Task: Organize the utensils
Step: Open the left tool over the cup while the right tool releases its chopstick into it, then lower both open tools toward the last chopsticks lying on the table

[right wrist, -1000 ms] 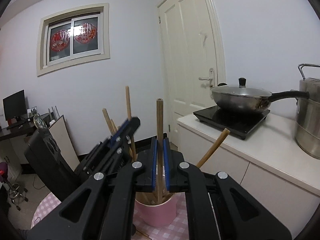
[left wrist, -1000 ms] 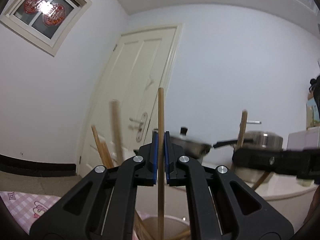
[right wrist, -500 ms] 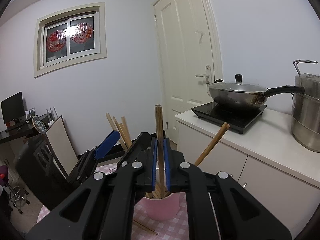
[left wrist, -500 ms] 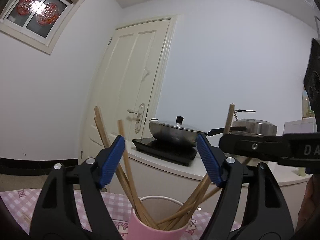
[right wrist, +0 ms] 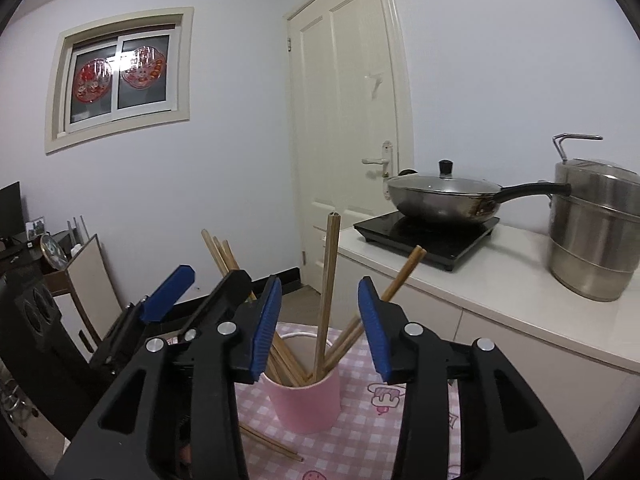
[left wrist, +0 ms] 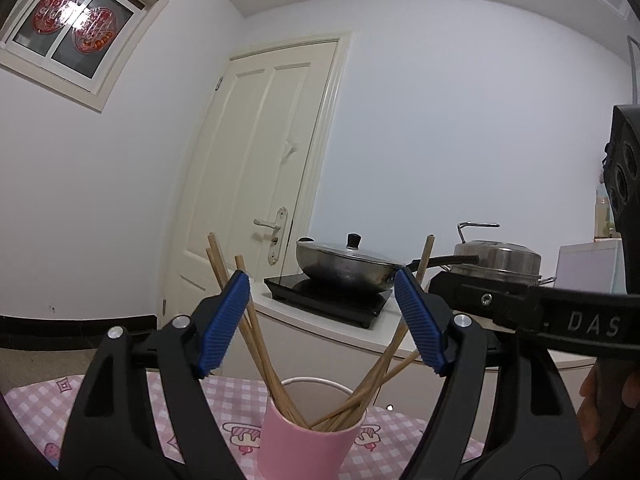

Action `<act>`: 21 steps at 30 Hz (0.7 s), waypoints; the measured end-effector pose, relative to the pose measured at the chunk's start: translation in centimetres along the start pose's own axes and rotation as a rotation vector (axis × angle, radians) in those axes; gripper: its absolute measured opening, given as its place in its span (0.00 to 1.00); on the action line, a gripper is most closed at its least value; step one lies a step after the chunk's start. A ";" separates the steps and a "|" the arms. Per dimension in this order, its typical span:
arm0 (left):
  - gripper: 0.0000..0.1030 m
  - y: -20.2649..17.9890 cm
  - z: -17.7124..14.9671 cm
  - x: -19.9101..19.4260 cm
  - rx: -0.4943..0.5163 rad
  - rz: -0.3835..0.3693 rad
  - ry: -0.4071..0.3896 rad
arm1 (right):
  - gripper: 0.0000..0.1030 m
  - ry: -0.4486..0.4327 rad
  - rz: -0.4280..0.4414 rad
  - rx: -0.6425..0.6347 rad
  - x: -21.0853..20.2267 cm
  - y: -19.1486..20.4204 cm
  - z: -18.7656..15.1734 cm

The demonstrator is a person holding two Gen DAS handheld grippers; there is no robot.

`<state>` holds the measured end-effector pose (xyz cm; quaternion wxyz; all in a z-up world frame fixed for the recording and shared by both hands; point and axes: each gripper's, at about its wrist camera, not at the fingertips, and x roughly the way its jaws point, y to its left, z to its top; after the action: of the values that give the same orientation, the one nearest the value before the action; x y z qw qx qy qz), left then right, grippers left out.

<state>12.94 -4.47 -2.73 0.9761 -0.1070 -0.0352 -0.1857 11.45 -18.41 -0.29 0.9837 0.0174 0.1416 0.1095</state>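
Round pink cup [right wrist: 306, 402] holds splayed wooden chopsticks [right wrist: 326, 292]; left tongs [left wrist: 322, 320] wide, empty; right tongs [right wrist: 316, 322] opening, chopstick loose between.

A pink cup [right wrist: 306, 400] is noted, holding tan wooden chopsticks [right wrist: 326, 296]; the cloth [right wrist: 360, 444] beneath is checked pink and white, printed with small cartoon figures; each tool [right wrist: 318, 324] is seen in black with ribbed blue pads [right wrist: 266, 324]; the wok [right wrist: 442, 200] is recorded as dull steel with a black handle, the hob [right wrist: 424, 232] black, the desk [right wrist: 500, 292] white; red decals [right wrist: 116, 74] are marked on the window; the door [right wrist: 344, 120] is cream.
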 end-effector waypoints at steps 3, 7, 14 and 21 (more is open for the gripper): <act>0.72 -0.1 0.1 -0.6 0.014 0.006 0.005 | 0.40 -0.007 -0.017 0.013 -0.7 0.2 -0.4; 0.72 -0.1 0.3 -1.4 0.021 0.013 0.011 | 0.46 -0.023 -0.038 0.023 -1.7 0.4 -0.9; 0.73 -0.2 0.3 -2.9 0.030 0.039 0.048 | 0.57 -0.039 -0.077 0.035 -3.4 0.6 -2.2; 0.78 -0.6 0.1 -5.1 0.074 0.063 0.056 | 0.69 -0.051 -0.085 0.056 -4.9 0.8 -3.7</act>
<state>8.00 -3.19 -3.07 0.9854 -0.0667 -0.0116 -0.1563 5.70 -18.66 -2.42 0.9899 0.0416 0.1202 0.0633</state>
